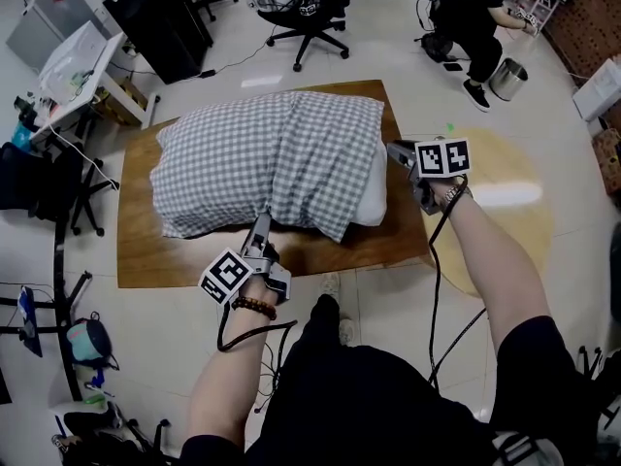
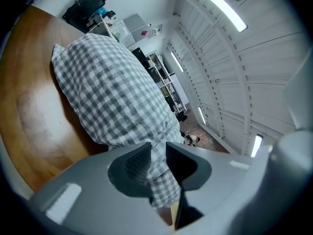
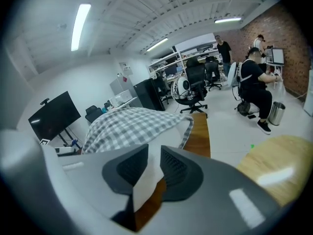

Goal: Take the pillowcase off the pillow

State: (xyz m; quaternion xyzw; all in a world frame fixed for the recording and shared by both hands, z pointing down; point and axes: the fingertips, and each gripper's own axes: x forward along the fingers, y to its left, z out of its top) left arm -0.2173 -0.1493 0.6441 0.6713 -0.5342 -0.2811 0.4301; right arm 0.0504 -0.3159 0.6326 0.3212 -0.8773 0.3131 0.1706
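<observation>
Black clothes (image 1: 369,396): the wearer's, at the bottom of the head view; both bare forearms reach out to the table.
Left tool (image 1: 260,221): at the pillow's near edge, pointing level. Jaws a little apart with checked cloth between them; released, no visible pinch.
Right tool (image 1: 393,149): at the pillow's right end, tilted down. Jaws a little apart around the white pillow corner; released.
Pillowcase (image 1: 262,153): grey-white check, on the pillow, covers all but the right end. Open hem at the right.
Pillow (image 1: 372,190): white, sticks out at the right end, lies on the table.
Table (image 1: 146,250): brown wood, rectangular.
Background: office chair (image 1: 310,13), seated person (image 1: 475,13) and metal bin (image 1: 506,78), all well apart from the table.
</observation>
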